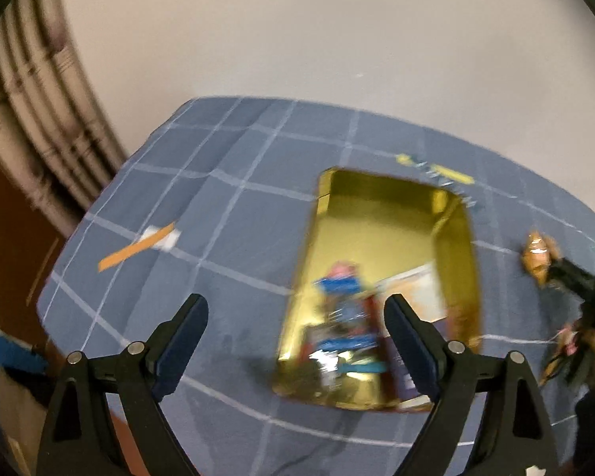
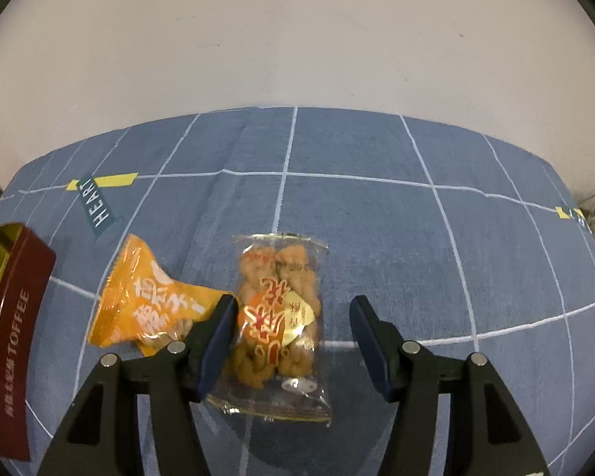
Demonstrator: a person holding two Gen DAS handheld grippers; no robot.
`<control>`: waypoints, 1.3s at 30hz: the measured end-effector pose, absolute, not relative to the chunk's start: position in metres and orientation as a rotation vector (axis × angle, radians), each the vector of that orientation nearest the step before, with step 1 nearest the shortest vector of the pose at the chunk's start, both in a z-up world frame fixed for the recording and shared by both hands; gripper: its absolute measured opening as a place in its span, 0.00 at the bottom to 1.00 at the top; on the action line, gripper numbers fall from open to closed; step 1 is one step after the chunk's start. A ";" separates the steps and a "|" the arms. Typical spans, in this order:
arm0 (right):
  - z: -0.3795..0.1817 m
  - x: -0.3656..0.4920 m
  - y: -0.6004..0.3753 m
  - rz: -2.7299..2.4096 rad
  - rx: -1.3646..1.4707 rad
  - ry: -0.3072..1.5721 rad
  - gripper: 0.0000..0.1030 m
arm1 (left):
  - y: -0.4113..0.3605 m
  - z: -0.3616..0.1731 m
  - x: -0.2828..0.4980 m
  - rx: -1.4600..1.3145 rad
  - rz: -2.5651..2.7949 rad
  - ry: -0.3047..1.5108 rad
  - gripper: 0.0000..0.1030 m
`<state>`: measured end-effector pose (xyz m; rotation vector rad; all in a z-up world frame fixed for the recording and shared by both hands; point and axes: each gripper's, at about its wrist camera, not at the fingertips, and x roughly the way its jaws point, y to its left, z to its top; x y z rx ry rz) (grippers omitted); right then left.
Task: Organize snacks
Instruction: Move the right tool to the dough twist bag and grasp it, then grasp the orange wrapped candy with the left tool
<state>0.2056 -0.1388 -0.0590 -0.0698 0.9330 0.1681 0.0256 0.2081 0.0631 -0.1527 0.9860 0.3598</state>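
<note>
Right wrist view: right gripper (image 2: pixel 293 319) partly spread over the clear plastic packet of brown twisted pastries (image 2: pixel 278 319), left pad against its edge, right pad clear, nothing clamped. Left of it, one orange foil snack packet (image 2: pixel 146 301), corner hidden behind the finger. Farther left, dark red toffee tin (image 2: pixel 14 333), cut off by the frame. Left wrist view, blurred: left gripper (image 1: pixel 297 323) wide apart, empty, above the tin's gold inside; packets there too smeared to count. Bare blue checked cloth (image 2: pixel 377 218) ahead and right.
</note>
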 end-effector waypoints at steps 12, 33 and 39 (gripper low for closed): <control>-0.055 0.159 -0.190 0.167 -0.060 0.904 0.41 | 0.086 0.032 0.125 -0.084 0.085 1.092 0.89; -0.058 0.146 -0.235 0.077 -0.061 0.882 0.44 | -0.012 -0.032 0.221 -0.160 -0.080 1.187 0.87; -0.058 0.147 -0.236 0.077 -0.062 0.882 0.44 | -0.033 -0.038 0.234 -0.074 -0.088 1.168 0.87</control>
